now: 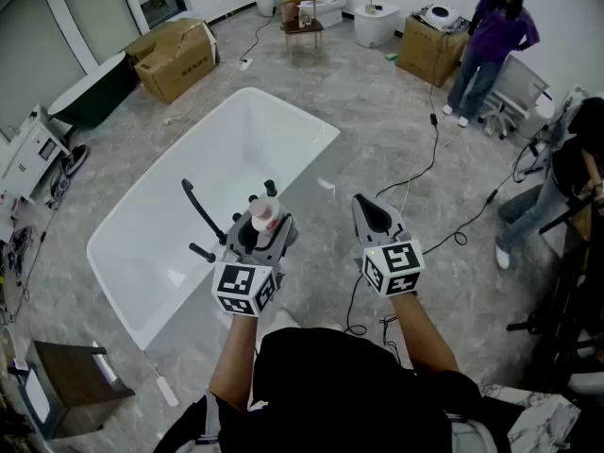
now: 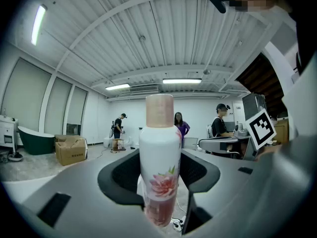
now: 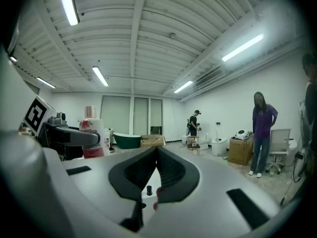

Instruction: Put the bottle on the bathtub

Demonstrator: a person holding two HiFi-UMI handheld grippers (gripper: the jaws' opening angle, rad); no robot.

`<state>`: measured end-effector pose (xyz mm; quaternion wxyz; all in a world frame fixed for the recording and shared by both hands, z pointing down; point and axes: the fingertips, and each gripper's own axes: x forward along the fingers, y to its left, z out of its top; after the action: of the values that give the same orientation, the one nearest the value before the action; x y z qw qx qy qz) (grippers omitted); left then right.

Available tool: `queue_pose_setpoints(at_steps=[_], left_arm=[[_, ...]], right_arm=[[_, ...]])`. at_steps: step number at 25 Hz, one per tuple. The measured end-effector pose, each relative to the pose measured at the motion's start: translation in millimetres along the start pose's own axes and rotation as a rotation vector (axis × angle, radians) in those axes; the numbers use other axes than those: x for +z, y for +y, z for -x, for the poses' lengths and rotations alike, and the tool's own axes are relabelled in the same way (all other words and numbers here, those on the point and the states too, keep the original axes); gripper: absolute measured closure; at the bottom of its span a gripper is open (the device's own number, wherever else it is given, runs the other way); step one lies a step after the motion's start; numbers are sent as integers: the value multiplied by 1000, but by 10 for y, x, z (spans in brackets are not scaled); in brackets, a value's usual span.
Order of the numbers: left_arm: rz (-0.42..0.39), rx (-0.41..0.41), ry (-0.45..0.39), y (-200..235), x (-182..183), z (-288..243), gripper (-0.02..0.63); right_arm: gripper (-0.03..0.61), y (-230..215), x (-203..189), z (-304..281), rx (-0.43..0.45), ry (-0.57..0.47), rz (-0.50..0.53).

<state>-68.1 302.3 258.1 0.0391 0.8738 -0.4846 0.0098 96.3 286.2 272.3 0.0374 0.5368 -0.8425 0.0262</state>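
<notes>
- Lowest in the head view, at bottom centre, we see the person's forearms running up to the two marker cubes [image 1: 244, 289], one on each tool.
- Just above the left cube, the left hand-held gripper [image 1: 261, 239] is clamped on the bottle [image 2: 159, 167]. Its dark pads press on the lower body from both sides, and the pink cap points up.
- We judge it is gripped low and held upright so that it can be set down straight on its base.
- To its right, at centre frame and apart from it, the right hand-held gripper [image 3: 155, 158] has its jaws drawn together tip to tip with nothing between them. It seems to be kept aside so the left one has room.
- The bottle hangs in the air over the near end of the white bathtub [image 1: 226, 159], just beside the black faucet [image 1: 200, 211]. It is not yet on the tub.
- The tub runs from lower left up to the middle of the frame. Its near rim carries the tap fittings, so the bottle will need a bare stretch of ledge beside them.
- A thin cable [image 1: 429, 163] trails over the grey floor right of centre.
- Farthest off, a cardboard box [image 1: 175, 57] and a dark green tub [image 1: 90, 92] sit at upper left, and a person in purple [image 1: 493, 36] stands at upper right.
</notes>
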Motion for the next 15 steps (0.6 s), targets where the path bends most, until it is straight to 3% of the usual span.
queue_pose_setpoints(at_steps=[15], left_arm=[[14, 11, 14, -86, -98, -100, 382]], right_arm=[[554, -82, -143, 37, 57, 18, -36]])
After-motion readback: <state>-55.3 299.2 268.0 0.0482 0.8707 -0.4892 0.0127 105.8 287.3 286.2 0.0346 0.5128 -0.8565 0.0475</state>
